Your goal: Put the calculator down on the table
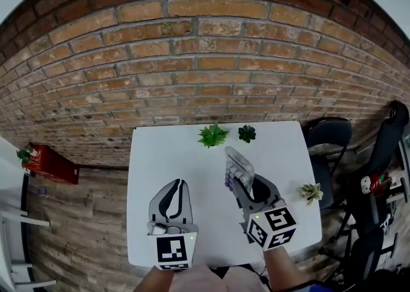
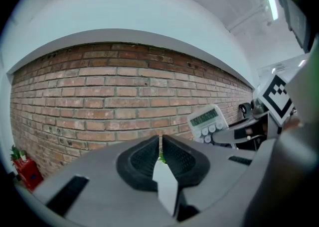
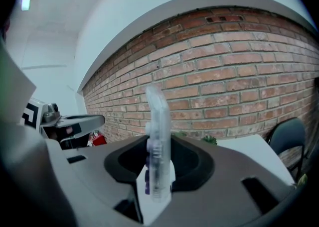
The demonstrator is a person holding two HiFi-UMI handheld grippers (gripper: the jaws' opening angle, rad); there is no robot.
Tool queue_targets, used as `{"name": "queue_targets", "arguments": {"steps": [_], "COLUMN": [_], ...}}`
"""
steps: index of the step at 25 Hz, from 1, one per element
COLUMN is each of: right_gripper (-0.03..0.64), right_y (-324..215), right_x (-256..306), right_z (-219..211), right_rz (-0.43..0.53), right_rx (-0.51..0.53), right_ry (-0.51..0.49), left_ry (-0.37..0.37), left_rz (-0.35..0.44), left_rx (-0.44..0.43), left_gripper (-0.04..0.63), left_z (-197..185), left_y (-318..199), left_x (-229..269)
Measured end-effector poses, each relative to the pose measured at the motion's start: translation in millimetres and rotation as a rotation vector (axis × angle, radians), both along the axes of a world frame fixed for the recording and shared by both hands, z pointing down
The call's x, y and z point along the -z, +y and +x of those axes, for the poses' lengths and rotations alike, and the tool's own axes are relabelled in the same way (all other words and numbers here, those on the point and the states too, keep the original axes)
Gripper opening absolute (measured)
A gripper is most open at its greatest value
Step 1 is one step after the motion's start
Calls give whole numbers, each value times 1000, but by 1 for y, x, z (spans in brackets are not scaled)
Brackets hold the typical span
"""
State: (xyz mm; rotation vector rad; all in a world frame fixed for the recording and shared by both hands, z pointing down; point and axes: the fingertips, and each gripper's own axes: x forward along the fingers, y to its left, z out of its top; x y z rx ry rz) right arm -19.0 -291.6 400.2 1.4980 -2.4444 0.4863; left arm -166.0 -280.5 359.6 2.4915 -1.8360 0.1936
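Calculator (image 1: 236, 164) is clamped edge-on in the jaws of the right gripper (image 1: 242, 185), over the desk (image 1: 160, 156). The left gripper (image 1: 173, 189) has its jaws closed, empty. Released before touching down, it could fall and bounce.

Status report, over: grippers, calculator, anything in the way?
Left gripper shut, empty. Right gripper clamped on calculator, edge-up over the table. Small plants at far edge, apart from it.
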Motion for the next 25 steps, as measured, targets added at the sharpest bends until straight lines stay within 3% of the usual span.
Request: {"name": "queue_targets", "arguments": {"steps": [15,25], "right_gripper": [129,130], "right_y": [-6,-7], "right_x": [-89,-130], "right_z": [2,1], "right_rz": [-211,-322], "right_rx": [36,32], "right_ry": [-11,-24], "left_ry": [-32,-25], "left_rz": [-135,-162], "left_rx": [13,20], "left_gripper": [28,28], "left_z": [12,10], "left_y": [-10,-22], "left_x": [-50,-68]}}
